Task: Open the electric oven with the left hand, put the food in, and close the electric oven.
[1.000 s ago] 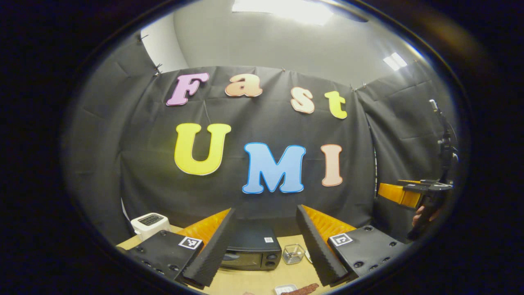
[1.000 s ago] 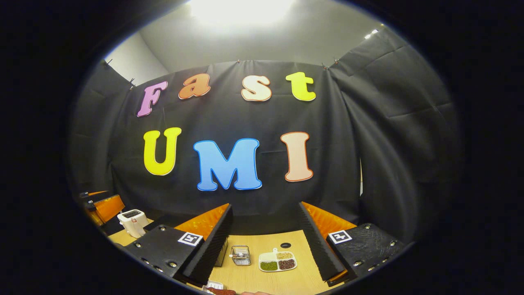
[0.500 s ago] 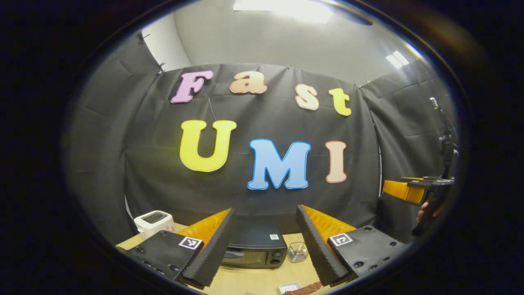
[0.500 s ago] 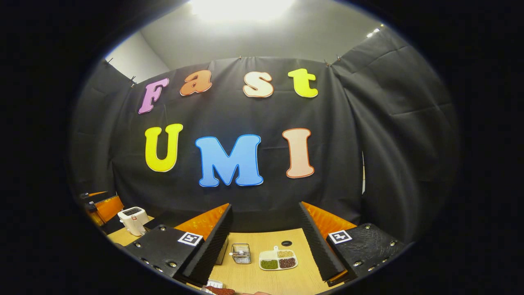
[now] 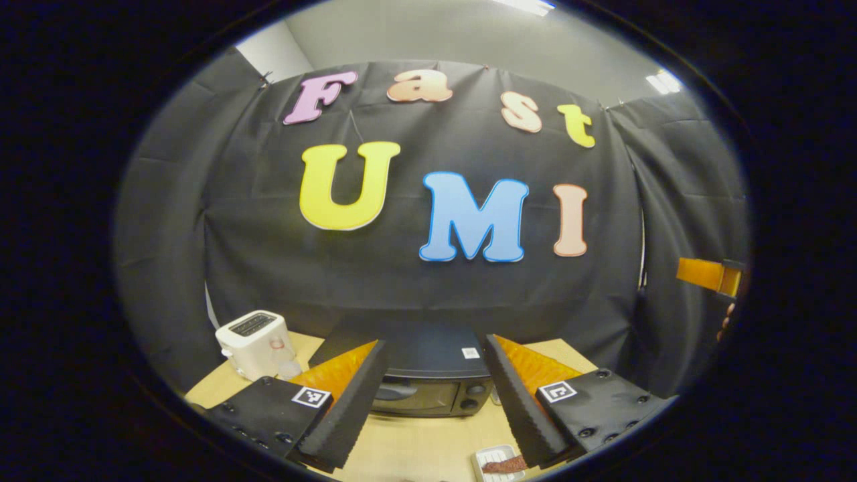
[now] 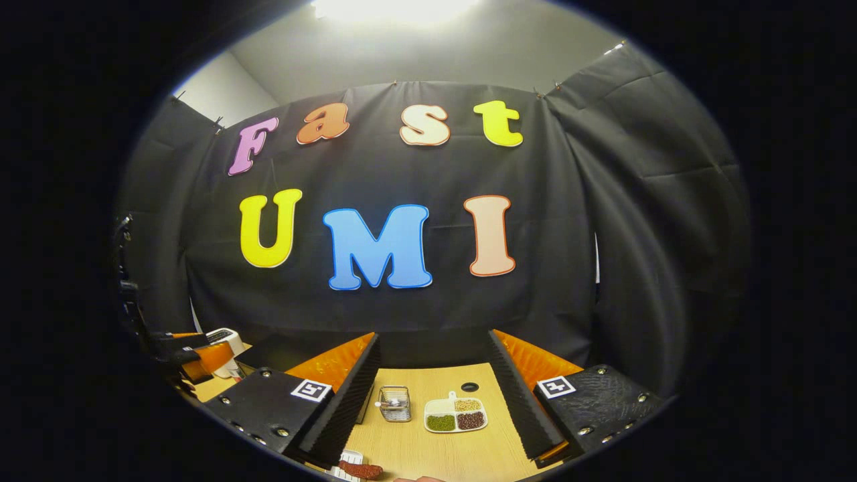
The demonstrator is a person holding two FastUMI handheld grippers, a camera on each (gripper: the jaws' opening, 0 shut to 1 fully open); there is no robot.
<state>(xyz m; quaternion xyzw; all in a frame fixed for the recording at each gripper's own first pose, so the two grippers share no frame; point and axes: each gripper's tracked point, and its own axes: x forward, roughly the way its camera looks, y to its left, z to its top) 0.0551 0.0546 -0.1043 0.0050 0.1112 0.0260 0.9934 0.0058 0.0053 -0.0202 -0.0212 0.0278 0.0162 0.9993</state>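
Left gripper view: the closed oven [image 5: 428, 385] is framed between the spread, empty left gripper [image 5: 432, 402], while a divided plate [image 6: 455, 415] is framed between the spread right gripper [image 6: 435, 408].

Oven top [image 5: 428, 348]: small white sticker, too small to read.
Hand-held gripper [image 5: 435, 402] blocks: square coded markers, no words.

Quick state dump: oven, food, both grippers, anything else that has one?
Oven: door closed, on the table.
Food: on a small white tray, not yet picked up.
Left gripper: jaws open, empty, oven between them farther off.
Right gripper: jaws open, empty.
Toaster: upright; slots hard to read.
Divided dish: filled, on the table.
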